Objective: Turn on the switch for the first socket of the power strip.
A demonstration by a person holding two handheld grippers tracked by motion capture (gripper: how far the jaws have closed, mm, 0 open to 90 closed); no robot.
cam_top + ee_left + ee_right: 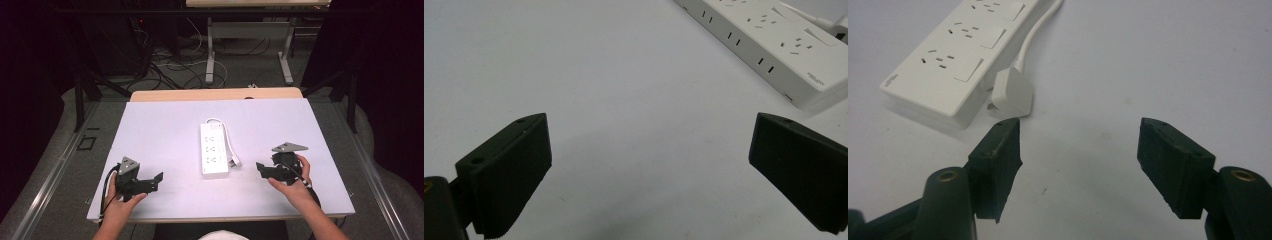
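A white-topped table (160,125) stands in a dark room with cables strewn over the grey floor (175,65) behind it, and a white power strip (213,149) lies at the table's middle, its plug (1013,93) just beside its near end. Small grey lettering on the strip's end is too blurred to read. The left gripper (159,181) and right gripper (260,168) flank the strip, jaws spread wide, holding nothing

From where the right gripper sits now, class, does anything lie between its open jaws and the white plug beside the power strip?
Nothing visible does. The right gripper faces the plug across bare table; the power strip lies beyond the plug, not in the path.
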